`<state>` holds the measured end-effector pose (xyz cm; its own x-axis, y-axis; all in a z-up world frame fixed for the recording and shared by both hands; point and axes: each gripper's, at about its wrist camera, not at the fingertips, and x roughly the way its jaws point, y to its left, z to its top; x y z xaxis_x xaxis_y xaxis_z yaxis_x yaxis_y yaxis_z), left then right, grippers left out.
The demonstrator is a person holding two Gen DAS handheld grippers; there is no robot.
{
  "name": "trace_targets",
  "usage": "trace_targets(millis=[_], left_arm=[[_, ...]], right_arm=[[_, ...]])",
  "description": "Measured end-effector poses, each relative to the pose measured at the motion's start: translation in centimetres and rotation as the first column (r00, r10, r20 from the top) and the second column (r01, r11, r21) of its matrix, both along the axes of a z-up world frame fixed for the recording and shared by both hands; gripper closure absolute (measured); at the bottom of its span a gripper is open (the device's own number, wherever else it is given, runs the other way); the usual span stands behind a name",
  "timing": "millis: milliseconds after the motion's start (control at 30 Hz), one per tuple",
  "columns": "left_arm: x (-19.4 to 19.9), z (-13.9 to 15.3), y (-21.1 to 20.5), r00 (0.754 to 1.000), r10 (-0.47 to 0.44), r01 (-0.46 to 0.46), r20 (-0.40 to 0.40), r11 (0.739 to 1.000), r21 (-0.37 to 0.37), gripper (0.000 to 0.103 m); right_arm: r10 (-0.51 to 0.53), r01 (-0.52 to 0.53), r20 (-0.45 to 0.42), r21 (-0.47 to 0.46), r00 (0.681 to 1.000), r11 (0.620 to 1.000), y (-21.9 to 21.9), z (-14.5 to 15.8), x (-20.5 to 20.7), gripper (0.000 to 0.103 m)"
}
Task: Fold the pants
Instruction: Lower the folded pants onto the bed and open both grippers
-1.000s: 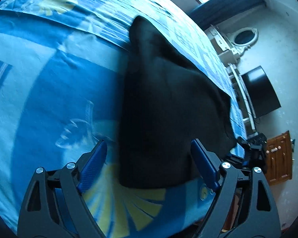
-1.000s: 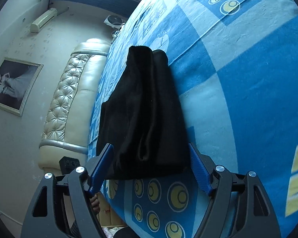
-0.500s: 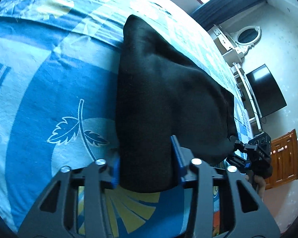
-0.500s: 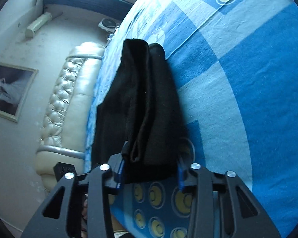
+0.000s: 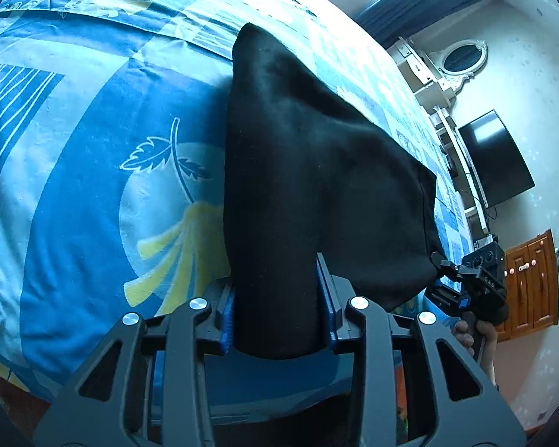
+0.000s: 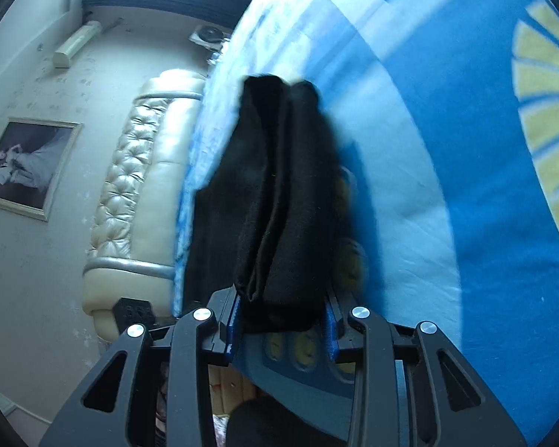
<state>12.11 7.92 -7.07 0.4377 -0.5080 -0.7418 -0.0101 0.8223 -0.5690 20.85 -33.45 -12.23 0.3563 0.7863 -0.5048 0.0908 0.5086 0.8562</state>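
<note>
Pants point(image 5: 316, 171) lie folded on my bed point(image 5: 74, 149), black on the blue sheet. My left tongs point(image 5: 275, 309) pinch one near corner, and my right tongs point(image 6: 279, 316) pinch the other.

My right tongs point(image 6: 281, 322) clamped on near edge of black pants point(image 6: 279, 201), folded layers bunched between blue pads. Pants stretch away over blue bed point(image 6: 447, 186). Cream tufted headboard point(image 6: 130, 205), framed picture point(image 6: 26, 165) at left.
</note>
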Motion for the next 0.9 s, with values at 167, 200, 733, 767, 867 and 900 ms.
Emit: trace_targets(millis=[167, 200, 733, 767, 867, 900], left_arm=[[0.1, -1.2, 0.5, 1.0, 0.0, 0.0, 0.01, 1.0, -0.014, 0.064], [0.1, -1.2, 0.5, 1.0, 0.0, 0.0, 0.015, 1.0, -0.019, 0.063], [-0.6, -1.2, 0.7, 1.0, 0.015, -0.015, 0.023, 1.0, -0.014, 0.048], [-0.6, -1.2, 0.7, 0.999, 0.025, -0.025, 0.026, 1.0, -0.01, 0.046], [-0.9, -0.9, 0.6, 0.998, 0.05, -0.051, 0.036, 0.998, 0.021, 0.035], [-1.0, -0.9, 0.5, 0.998, 0.052, -0.053, 0.039, 0.998, 0.035, 0.031]], right_arm=[[-0.014, 0.014, 0.013, 0.009, 1.0, 1.0, -0.2, -1.1, -0.2, 0.068], [-0.013, 0.013, 0.012, 0.009, 1.0, 1.0, -0.3, -1.2, -0.3, 0.068], [-0.021, 0.02, 0.021, 0.038, 1.0, 0.999, -0.8, -1.5, -0.4, 0.066], [-0.022, 0.021, 0.022, 0.044, 0.999, 0.999, -0.8, -1.5, -0.4, 0.064], [-0.029, 0.027, 0.021, 0.075, 0.999, 0.997, -1.1, -1.5, -0.6, 0.057], [-0.032, 0.03, 0.018, 0.085, 0.999, 0.996, -1.2, -1.5, -0.7, 0.055]])
